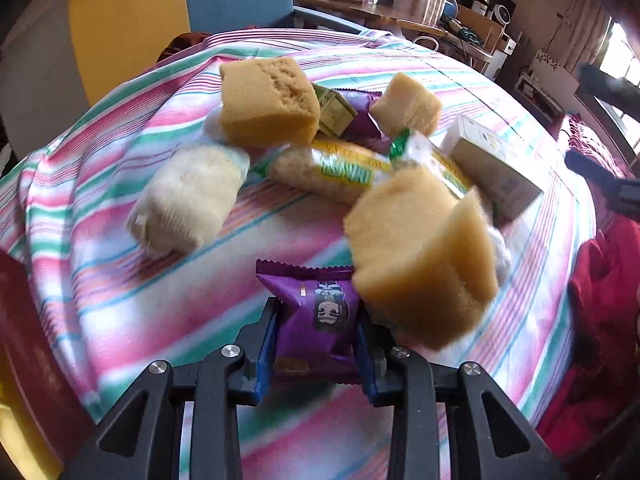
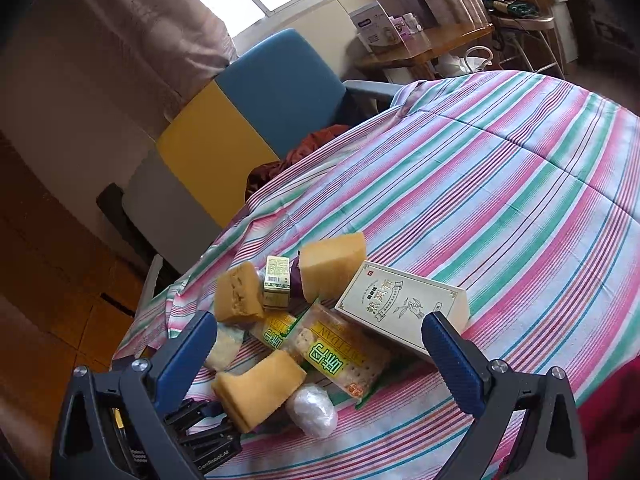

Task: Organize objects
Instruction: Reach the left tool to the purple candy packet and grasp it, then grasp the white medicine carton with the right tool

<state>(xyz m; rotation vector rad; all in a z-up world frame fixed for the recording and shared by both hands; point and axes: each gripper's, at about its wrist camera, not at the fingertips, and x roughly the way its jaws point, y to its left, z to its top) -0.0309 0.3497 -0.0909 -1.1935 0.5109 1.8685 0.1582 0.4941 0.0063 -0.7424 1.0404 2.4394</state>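
Clearly the left gripper (image 1: 318,334) fingers clamp the purple snack packet (image 1: 318,316) at six o'clock: light, crinkly, slippery, squashable; right gripper (image 2: 320,350) fingers spread, empty.

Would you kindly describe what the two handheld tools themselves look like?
Both match: the left tool and right tool have black angular frames with triangular cut-outs, silver round screw heads, and blue ribbed pads on the fingers. No sleeves or cables show.
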